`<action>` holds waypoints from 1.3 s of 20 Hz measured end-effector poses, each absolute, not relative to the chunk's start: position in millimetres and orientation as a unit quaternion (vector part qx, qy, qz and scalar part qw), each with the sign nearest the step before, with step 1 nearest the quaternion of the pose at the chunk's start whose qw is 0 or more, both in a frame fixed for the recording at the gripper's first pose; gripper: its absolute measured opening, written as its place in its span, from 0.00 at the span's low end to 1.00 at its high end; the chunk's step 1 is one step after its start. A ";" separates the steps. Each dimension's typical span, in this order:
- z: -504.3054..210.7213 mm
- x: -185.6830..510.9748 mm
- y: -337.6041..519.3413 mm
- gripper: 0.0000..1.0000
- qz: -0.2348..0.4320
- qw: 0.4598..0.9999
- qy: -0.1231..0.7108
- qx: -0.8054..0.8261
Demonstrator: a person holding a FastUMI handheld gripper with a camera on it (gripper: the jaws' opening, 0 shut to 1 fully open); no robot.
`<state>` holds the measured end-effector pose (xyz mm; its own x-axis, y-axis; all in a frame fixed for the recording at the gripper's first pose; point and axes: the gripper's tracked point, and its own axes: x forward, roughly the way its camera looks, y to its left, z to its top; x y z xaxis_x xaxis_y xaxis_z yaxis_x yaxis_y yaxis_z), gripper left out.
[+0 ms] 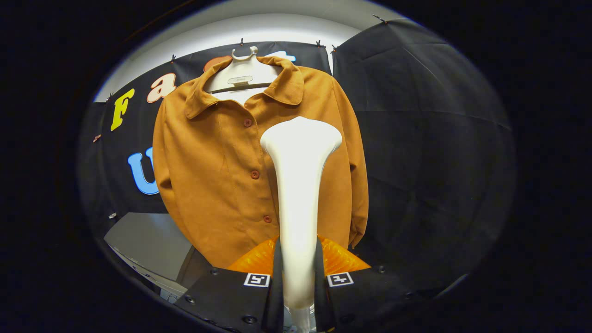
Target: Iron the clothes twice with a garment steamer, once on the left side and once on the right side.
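Steamer (299, 185), white and upright, stands clamped in my tongs (299, 282); both fingers press on its handle, one from each side. Going left to right: a grey surface (148, 240) sits low, then the brown shirt (217, 175) hangs buttoned on a white hanger (243, 74) against the booth wall. I see the steamer's flared head in front of the shirt's right half, beside the button row.

The steamer (299, 185) looks like smooth, glossy white plastic; the shirt (217, 175) is matt, suede-like cloth; hanger (243, 69) smooth plastic.
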<state>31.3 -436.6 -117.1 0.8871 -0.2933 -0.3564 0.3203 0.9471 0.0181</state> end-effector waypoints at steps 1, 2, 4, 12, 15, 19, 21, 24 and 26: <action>-117.4 34.8 -440.2 0.30 -0.157 0.971 0.178 0.041; -120.6 38.9 -443.3 0.30 -0.155 0.970 0.181 0.044; -134.1 45.2 -446.5 0.30 -0.148 0.968 0.195 0.052; -186.6 38.7 -447.5 0.30 -0.140 0.956 0.246 0.081; -214.2 31.8 -456.9 0.30 -0.147 0.947 0.271 0.089; -245.1 20.9 -461.8 0.30 -0.153 0.934 0.305 0.107; -257.6 16.2 -464.8 0.30 -0.159 0.928 0.317 0.112; -273.9 5.9 -465.5 0.30 -0.166 0.920 0.335 0.118; -286.2 0.4 -465.4 0.30 -0.169 0.914 0.348 0.125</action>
<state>0.4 -465.4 -286.2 0.7009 -0.2214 -0.6780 0.3957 0.9116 0.1114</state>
